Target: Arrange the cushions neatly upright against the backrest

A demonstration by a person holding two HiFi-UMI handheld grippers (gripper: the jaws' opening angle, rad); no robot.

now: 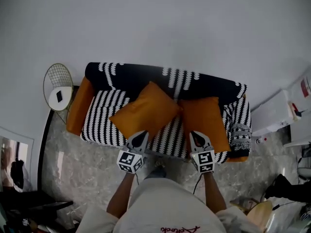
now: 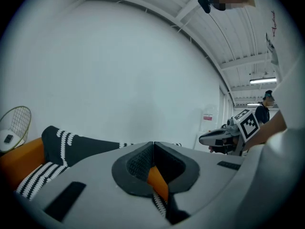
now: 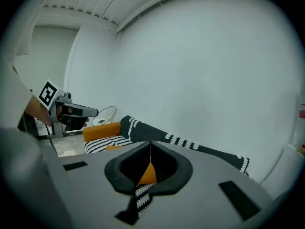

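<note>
Head view looks down on the sofa (image 1: 103, 116), draped in a black-and-white cover, with two orange cushions on the seat. The left cushion (image 1: 146, 109) is turned corner-on like a diamond. The right cushion (image 1: 205, 121) lies squarer, reaching to the front edge. They seem to meet at one corner near the middle, and neither looks neatly upright against the backrest (image 1: 141, 75), so the arranging seems barely started. The left gripper (image 1: 139, 135) hangs at the front edge by the left cushion's lowest corner, and the right gripper (image 1: 197, 137) sits by the right cushion's front edge. Both gripper views show the jaw tips pressed together with nothing clamped. The orange in the gap behind the tips looks like cushion lying beyond, not fabric in the bite. The main risk, as I judge it, is working with closed jaws. A push from a narrow tip would likely dent the soft filling or skid the cushion sideways rather than stand it up. Since the cushions seem to touch, shifting one may drag or tip the other. Pinching only a corner is another hazard, because the cushion could fold and flop once released. The right one, so close to the front, could slide off the seat if nudged the wrong way. The loose cover may also bunch under a pushed cushion, leaving it leaning instead of square to the backrest.
</note>
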